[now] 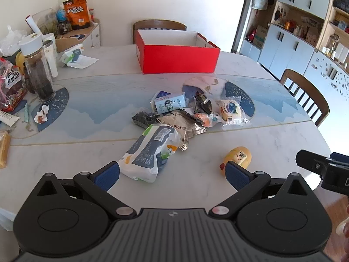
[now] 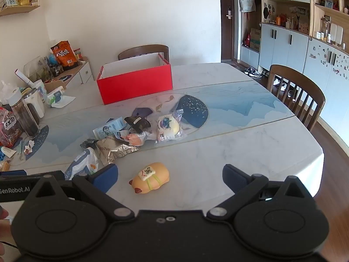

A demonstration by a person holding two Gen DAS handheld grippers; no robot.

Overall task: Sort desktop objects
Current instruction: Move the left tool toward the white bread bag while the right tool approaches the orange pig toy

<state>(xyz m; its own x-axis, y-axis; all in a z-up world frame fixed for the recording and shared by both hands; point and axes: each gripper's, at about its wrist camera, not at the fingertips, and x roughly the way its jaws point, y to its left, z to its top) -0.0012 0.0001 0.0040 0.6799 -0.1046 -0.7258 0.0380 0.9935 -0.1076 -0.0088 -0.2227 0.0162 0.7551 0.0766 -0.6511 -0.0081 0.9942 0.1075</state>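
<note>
While the red box (image 1: 177, 59) sits open and apparently empty at the table's (image 1: 272, 139) far side, sorting looks barely begun. Snack packets (image 1: 174, 115) lie heaped mid-table, well short of it. Both the left gripper (image 1: 172, 174) and right gripper (image 2: 170, 178) hover spread wide, holding nothing. Nearest the right one lies the yellow toy (image 2: 151, 178); closing on it seems the next move.

Red box (image 1: 177, 57), yellow toy (image 2: 150, 177), marbled white table (image 2: 240, 144)
</note>
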